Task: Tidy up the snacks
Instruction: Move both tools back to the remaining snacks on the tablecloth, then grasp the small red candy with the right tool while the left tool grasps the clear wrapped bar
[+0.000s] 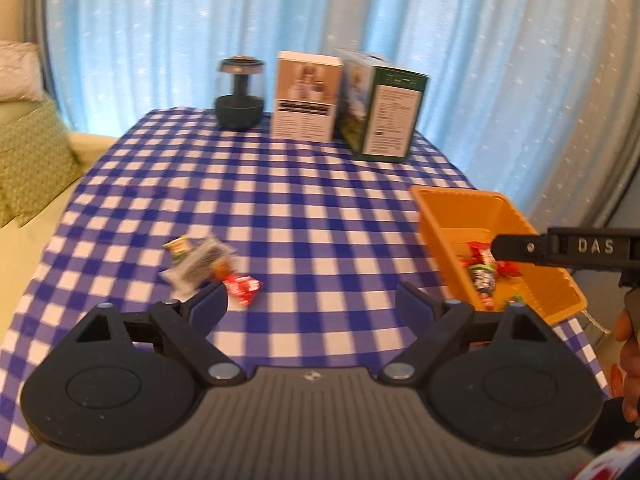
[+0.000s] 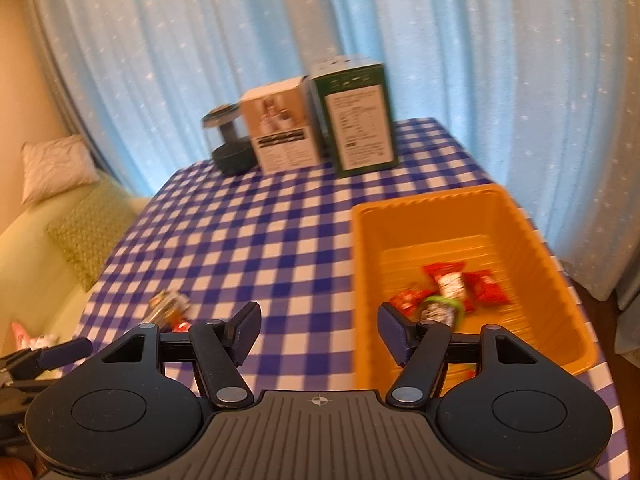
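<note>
Over on the left of the checked tablecloth (image 1: 304, 208), a small heap of loose snacks (image 1: 208, 268) lies on the cloth: a green-and-yellow packet, a clear wrapper with dark contents, an orange piece and a bright red wrapper (image 1: 242, 286), all touching or overlapping, a bit blurred. The left gripper (image 1: 312, 304) hangs just in front of that heap, fingers spread wide with nothing between them, its left pad (image 1: 208, 306) right beside the red wrapper. Moving right, bare checked cloth runs through the middle, open room between heap and bin. At the far edge stand a dark lamp-like gadget (image 1: 240, 94), a white box (image 1: 306, 96) and a green box (image 1: 384, 110), lined up close together and well apart from the snacks, with the pale blue curtain (image 1: 160, 32) hanging behind. On the right sits the orange bin (image 2: 532, 236), near the table's right edge, holding several red wrappers (image 2: 484, 288) and a green-rimmed packet (image 2: 440, 308) on its ribbed floor. The right gripper (image 2: 318, 334) hovers at the bin's near left corner, fingers parted and empty, its right pad (image 2: 394, 334) over the bin's rim; from the left wrist view, its black arm reaches in over the bin's right wall. Beyond the left table edge, a pale green sofa (image 2: 48, 240) with a white pillow (image 2: 54, 166).
</note>
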`<act>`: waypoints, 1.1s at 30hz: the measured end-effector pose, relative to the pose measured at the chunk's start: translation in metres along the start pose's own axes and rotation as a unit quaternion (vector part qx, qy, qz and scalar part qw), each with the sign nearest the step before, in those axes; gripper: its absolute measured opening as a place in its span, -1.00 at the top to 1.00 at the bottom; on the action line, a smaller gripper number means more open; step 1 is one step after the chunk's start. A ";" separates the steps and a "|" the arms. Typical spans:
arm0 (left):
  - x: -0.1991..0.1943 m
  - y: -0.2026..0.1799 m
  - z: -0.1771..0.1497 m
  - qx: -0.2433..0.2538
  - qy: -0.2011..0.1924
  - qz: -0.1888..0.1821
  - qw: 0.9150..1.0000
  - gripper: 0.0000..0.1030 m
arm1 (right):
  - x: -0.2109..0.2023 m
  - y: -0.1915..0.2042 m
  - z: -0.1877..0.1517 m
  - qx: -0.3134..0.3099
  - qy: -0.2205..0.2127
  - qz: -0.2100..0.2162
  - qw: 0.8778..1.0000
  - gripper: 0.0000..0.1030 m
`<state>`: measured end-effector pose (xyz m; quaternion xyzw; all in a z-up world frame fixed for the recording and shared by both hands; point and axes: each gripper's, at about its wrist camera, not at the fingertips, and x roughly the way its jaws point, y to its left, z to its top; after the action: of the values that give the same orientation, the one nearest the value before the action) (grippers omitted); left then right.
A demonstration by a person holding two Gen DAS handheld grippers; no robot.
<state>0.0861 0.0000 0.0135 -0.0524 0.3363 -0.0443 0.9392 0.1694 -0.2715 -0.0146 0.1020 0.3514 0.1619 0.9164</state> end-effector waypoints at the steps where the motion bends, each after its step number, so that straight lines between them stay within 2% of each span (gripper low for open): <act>1: -0.003 0.007 -0.001 -0.003 0.000 0.006 1.000 -0.78 | 0.002 0.005 -0.003 -0.003 0.003 0.004 1.000 -0.28; 10: -0.013 0.061 -0.007 -0.026 -0.001 0.044 0.999 -0.84 | 0.026 0.043 -0.019 -0.026 0.024 0.032 0.999 -0.29; 23: 0.013 0.107 -0.004 -0.030 0.009 0.052 0.998 -0.84 | 0.070 0.080 -0.031 -0.080 0.026 0.061 0.995 -0.29; 33: 0.060 0.130 -0.001 0.045 0.032 0.047 0.997 -0.83 | 0.121 0.097 -0.036 -0.117 0.047 0.073 0.989 -0.28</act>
<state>0.1374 0.1212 -0.0417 0.0076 0.3663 -0.0167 0.9303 0.2076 -0.1346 -0.0860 0.0120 0.3645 0.2729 0.8902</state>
